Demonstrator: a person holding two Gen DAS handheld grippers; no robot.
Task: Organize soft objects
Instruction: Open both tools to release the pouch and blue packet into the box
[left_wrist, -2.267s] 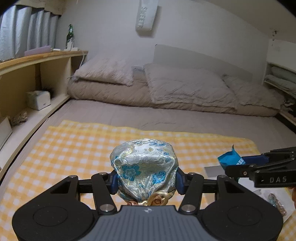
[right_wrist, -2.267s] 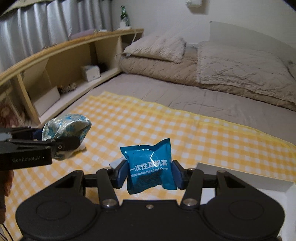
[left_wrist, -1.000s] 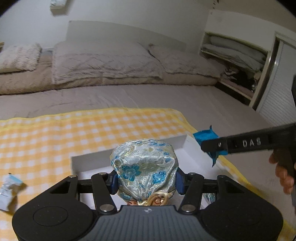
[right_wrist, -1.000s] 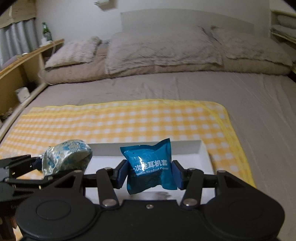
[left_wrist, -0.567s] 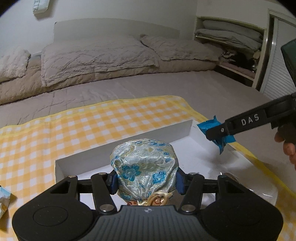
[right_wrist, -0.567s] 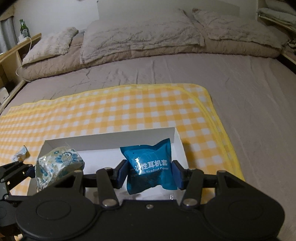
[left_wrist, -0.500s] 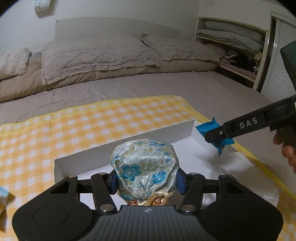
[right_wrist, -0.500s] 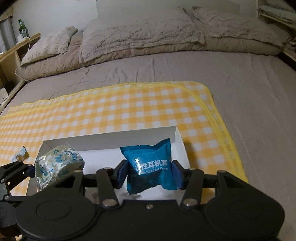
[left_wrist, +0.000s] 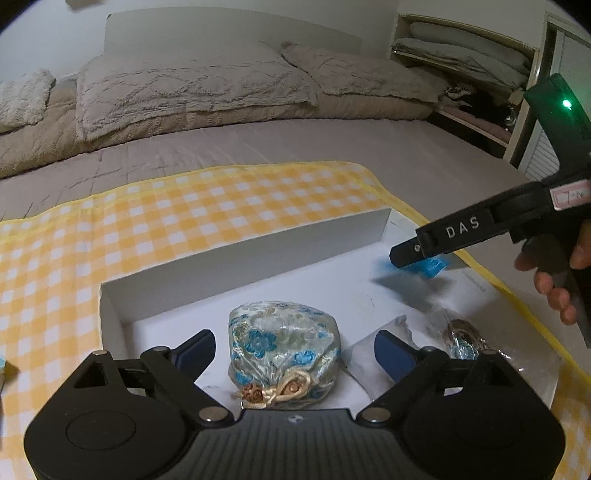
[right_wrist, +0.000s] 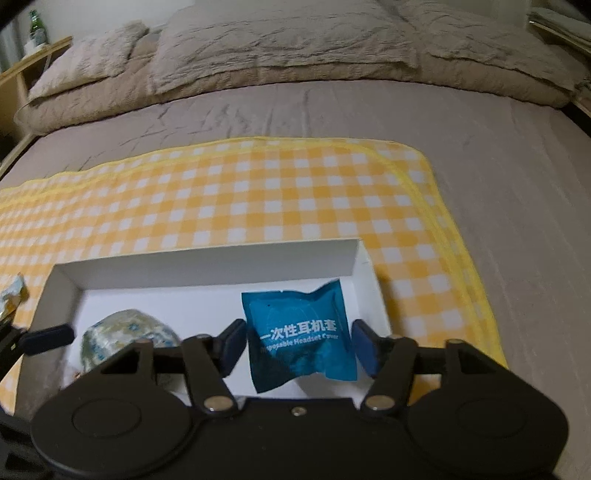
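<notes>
A silver and blue brocade pouch (left_wrist: 282, 350) with a gold knot lies in the white shallow box (left_wrist: 255, 251), between the spread fingers of my open left gripper (left_wrist: 293, 350). It also shows in the right wrist view (right_wrist: 122, 338). A blue headset-cover packet (right_wrist: 299, 338) lies in the right part of the box (right_wrist: 207, 266), between the spread fingers of my open right gripper (right_wrist: 299, 349). The right gripper (left_wrist: 406, 254) shows in the left wrist view with the packet (left_wrist: 432, 266) under it.
The box sits on a yellow checked cloth (right_wrist: 258, 192) on a grey bed. A clear bag with a trinket (left_wrist: 460, 339) lies in the box's right part. A small wrapper (right_wrist: 13, 295) lies left of the box. Pillows (left_wrist: 192, 92) lie at the bed's head.
Both grippers have opened. The pouch and the blue packet have left the fingers and now lie in the box.
</notes>
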